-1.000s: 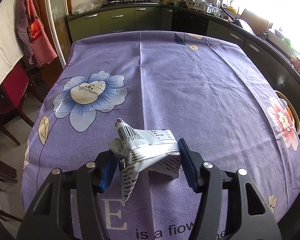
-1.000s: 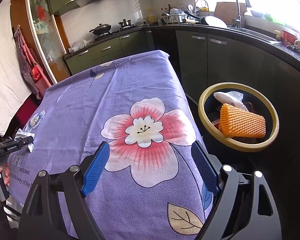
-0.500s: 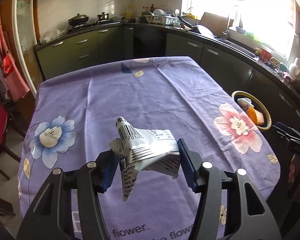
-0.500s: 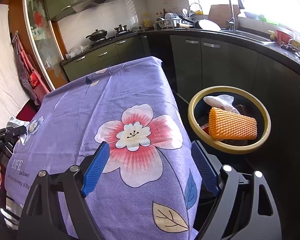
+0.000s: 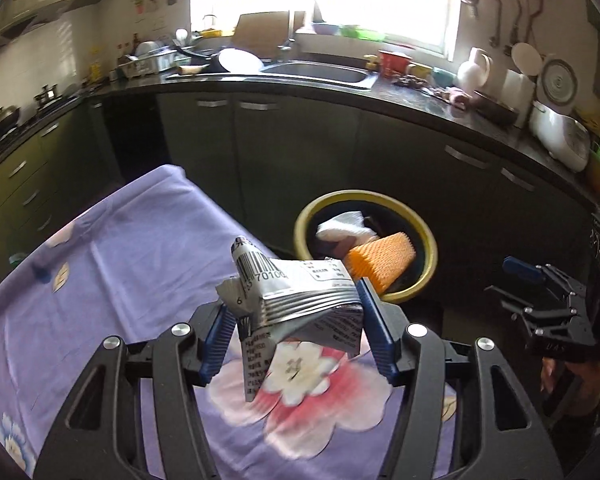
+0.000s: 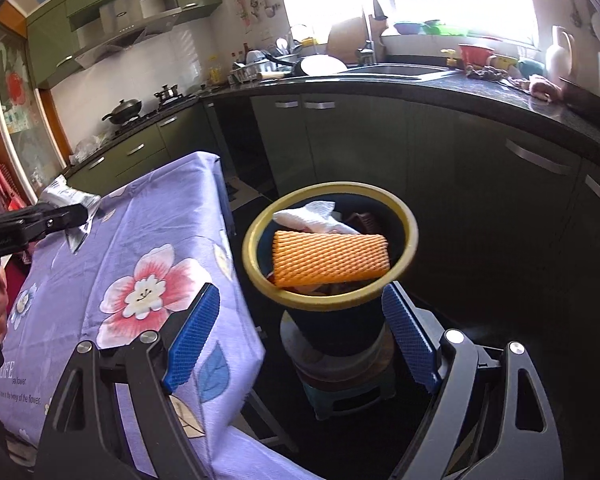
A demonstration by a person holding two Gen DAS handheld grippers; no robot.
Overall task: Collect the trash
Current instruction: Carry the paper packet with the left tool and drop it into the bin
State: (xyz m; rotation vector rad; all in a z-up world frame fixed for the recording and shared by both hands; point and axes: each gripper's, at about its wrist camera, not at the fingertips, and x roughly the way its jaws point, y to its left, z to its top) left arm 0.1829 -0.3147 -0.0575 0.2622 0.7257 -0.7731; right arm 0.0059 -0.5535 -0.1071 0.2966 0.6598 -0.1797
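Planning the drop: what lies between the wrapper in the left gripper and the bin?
Only the tablecloth edge, then open air; nothing blocks the way from the wrapper to the bin, per the left wrist view.

Home kitchen, green cabinets (image 6: pixel 324 136) under a dark counter (image 6: pixel 420 84), sink (image 5: pixel 316 70) and tap (image 6: pixel 370 8) below a bright window, wok (image 6: pixel 122 110) on the stove, dish rack (image 6: pixel 256 68), range hood (image 6: pixel 128 36), floral tablecloth (image 6: pixel 140 248), bin (image 6: pixel 328 300)

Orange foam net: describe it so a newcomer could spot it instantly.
Find the purple floral table; just off its edge stands a dark bin with a yellow rim. The orange foam net lies across the top, ribbed and bright, unlike the crumpled white tissue behind it.
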